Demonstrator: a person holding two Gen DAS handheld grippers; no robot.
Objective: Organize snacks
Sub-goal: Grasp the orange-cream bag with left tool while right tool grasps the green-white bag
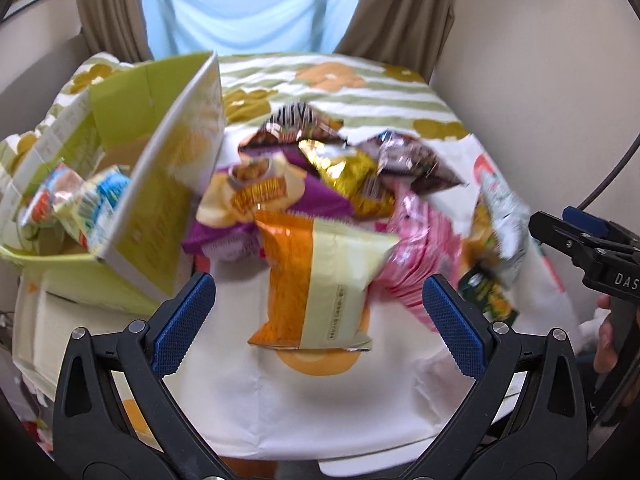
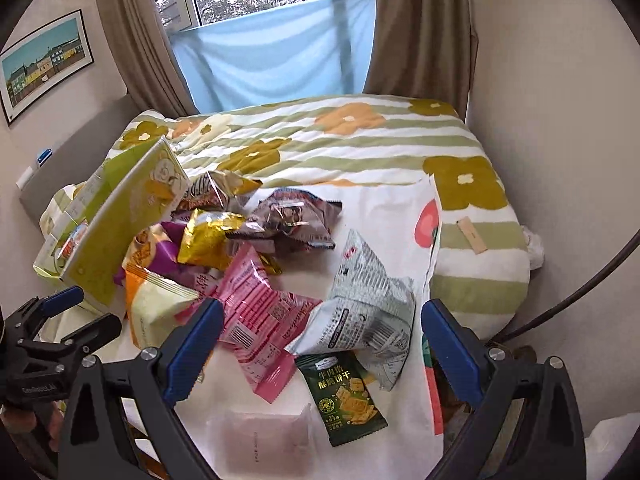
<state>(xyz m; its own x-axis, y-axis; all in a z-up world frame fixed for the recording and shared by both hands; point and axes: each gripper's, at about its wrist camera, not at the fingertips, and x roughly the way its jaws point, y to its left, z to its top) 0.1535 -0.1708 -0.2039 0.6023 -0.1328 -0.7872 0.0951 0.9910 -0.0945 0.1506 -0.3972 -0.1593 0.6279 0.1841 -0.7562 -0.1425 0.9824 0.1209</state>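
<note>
Lying just ahead of the wide-open left hand-held gripper (image 1: pixel 318 316), the orange snack packet (image 1: pixel 316 280).

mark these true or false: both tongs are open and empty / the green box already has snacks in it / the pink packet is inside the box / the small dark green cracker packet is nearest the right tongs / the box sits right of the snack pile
1. Both the left tongs and the right tongs are open and empty. True.
2. The green box already has snacks in it. True.
3. The pink packet is inside the box. False: it lies on the white sheet in the pile.
4. The dark green cracker packet lies close to the right tongs. True.
5. The box sits right of the pile. False: it is left.
</note>
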